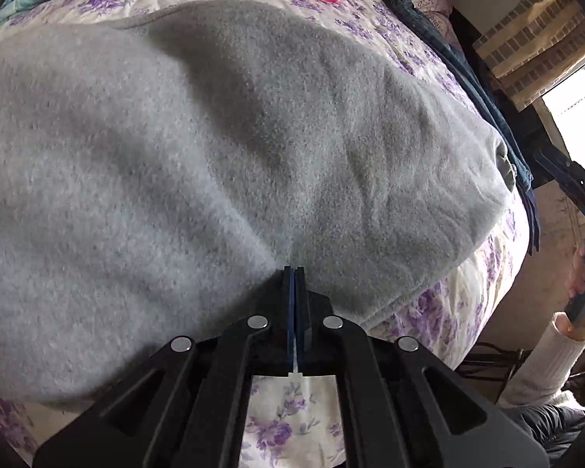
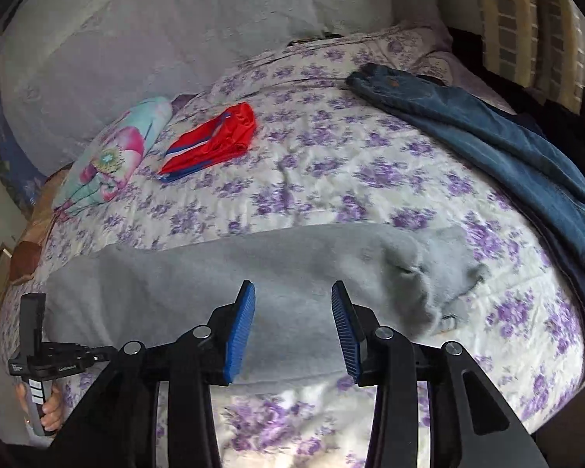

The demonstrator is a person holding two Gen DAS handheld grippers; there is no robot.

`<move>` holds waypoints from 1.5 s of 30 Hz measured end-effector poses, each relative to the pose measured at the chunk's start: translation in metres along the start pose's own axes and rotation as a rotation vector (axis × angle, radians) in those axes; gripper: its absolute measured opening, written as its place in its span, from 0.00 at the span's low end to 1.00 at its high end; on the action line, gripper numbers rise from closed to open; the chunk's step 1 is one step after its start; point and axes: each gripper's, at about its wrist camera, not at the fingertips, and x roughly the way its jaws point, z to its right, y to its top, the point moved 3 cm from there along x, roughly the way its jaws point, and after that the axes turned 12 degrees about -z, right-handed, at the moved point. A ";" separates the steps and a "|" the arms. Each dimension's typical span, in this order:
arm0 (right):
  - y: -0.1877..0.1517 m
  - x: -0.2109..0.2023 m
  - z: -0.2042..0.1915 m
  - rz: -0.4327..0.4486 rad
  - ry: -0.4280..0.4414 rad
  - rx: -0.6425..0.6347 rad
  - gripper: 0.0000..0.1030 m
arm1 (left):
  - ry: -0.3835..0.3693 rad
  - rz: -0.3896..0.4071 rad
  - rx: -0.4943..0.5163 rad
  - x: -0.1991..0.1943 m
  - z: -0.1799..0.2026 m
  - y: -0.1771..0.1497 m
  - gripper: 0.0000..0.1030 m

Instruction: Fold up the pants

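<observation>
Grey fleece pants (image 1: 199, 148) lie spread across the floral bedspread (image 1: 440, 312), filling most of the left wrist view. My left gripper (image 1: 293, 271) is shut, its blue pads pressed together at the pants' near edge; whether cloth is pinched between them I cannot tell. In the right wrist view the same grey pants (image 2: 222, 273) lie as a long band across the bed. My right gripper (image 2: 292, 292) is open and empty, hovering over the pants' near edge. The left gripper also shows in the right wrist view (image 2: 35, 351) at the pants' left end.
Blue jeans (image 2: 499, 148) lie along the bed's right side. A folded red and blue garment (image 2: 210, 144) and a rolled pastel floral cloth (image 2: 113, 156) lie further back. A grey headboard or cushion (image 2: 136, 39) stands behind. The bed edge runs near me.
</observation>
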 end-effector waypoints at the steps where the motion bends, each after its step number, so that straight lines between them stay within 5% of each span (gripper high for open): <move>1: 0.017 0.013 -0.023 -0.029 0.049 -0.067 0.40 | -0.020 0.004 -0.011 0.000 -0.003 -0.002 0.01; 3: 0.049 0.043 -0.072 -0.086 0.121 -0.208 0.40 | -0.026 0.012 -0.017 -0.001 -0.004 -0.005 0.01; 7: 0.094 0.120 -0.143 -0.249 0.132 -0.394 0.40 | 0.020 0.009 -0.012 0.001 0.002 -0.003 0.01; 12: 0.089 0.182 -0.181 -0.401 0.097 -0.519 0.40 | 0.038 -0.009 0.002 0.002 0.007 0.001 0.01; 20: 0.057 0.177 -0.191 -0.388 0.095 -0.584 0.39 | -0.002 -0.030 0.029 0.002 0.000 0.006 0.01; 24: 0.060 0.174 -0.195 -0.408 0.163 -0.560 0.26 | -0.005 -0.028 0.031 0.003 0.001 0.008 0.01; 33: 0.071 0.208 -0.206 -0.518 0.329 -0.493 0.27 | 0.000 -0.011 0.028 0.000 -0.001 0.003 0.01; 37: 0.066 0.222 -0.211 -0.513 0.295 -0.509 0.26 | 0.003 -0.004 0.021 0.000 -0.002 -0.001 0.01; 40: 0.063 0.212 -0.219 -0.460 0.217 -0.570 0.12 | 0.007 -0.001 0.021 -0.001 -0.003 -0.003 0.01; 45: 0.101 0.180 -0.223 -0.388 0.178 -0.553 0.10 | 0.009 0.006 0.024 0.001 0.000 -0.010 0.01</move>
